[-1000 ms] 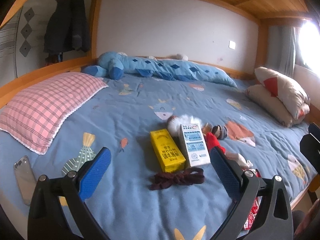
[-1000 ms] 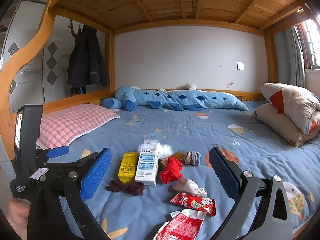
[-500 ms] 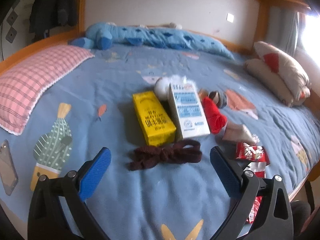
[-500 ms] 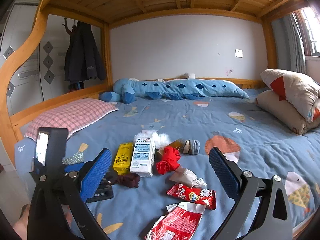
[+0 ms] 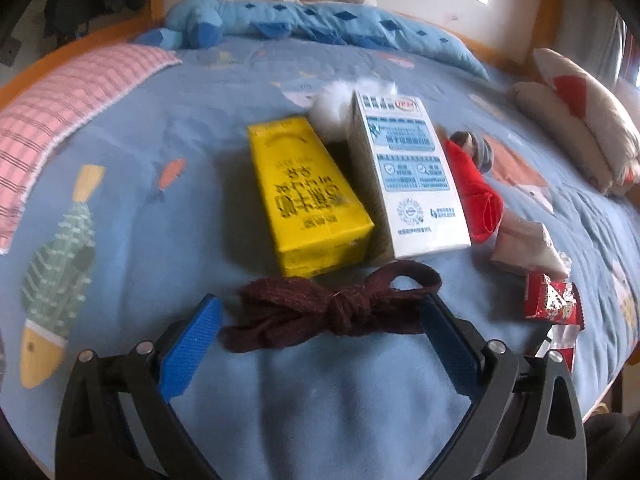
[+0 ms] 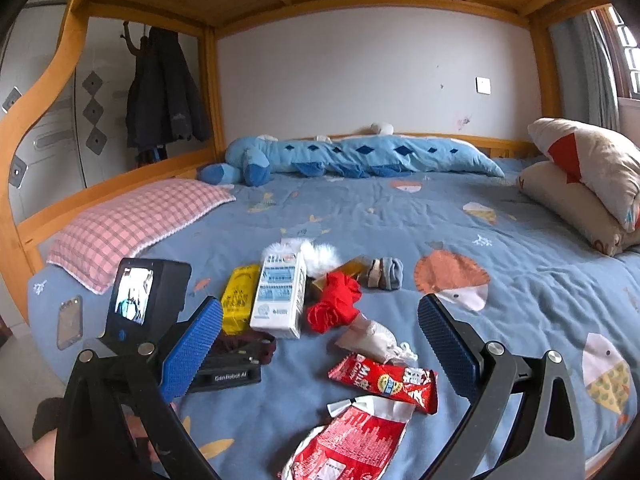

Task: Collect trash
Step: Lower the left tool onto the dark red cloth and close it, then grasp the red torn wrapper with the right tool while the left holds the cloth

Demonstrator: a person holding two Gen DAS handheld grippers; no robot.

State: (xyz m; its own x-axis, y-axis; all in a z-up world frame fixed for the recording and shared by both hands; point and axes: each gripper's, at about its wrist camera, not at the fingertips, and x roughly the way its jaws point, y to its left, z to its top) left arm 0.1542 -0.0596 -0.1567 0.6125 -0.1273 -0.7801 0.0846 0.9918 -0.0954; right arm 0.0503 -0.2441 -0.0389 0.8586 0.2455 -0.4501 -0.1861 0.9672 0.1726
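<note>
On the blue bedspread lie a yellow carton [image 5: 306, 196] and a white milk carton [image 5: 408, 176] side by side, with a dark maroon knotted cloth [image 5: 336, 310] in front of them. My left gripper [image 5: 318, 338] is open and low, its blue pads on either side of the maroon cloth. In the right wrist view, red snack wrappers [image 6: 382, 376] and a larger red packet [image 6: 352, 440] lie near my open, empty right gripper [image 6: 320, 344], which hovers above them. The left gripper body [image 6: 224, 364] shows there, at the maroon cloth [image 6: 244, 346].
A red cloth [image 6: 334, 306], grey socks [image 6: 386, 274], a white fluffy item [image 6: 320, 254] and a crumpled white bag [image 6: 370, 338] lie among the trash. A phone [image 6: 69, 322] and pink checked pillow [image 6: 136, 222] are left; cushions [image 6: 580, 184] right; blue plush [image 6: 352, 156] at the back.
My left gripper has moved forward and down toward the bed until its pads flank the maroon cloth. The right gripper has stayed roughly in place, tilting slightly down.
</note>
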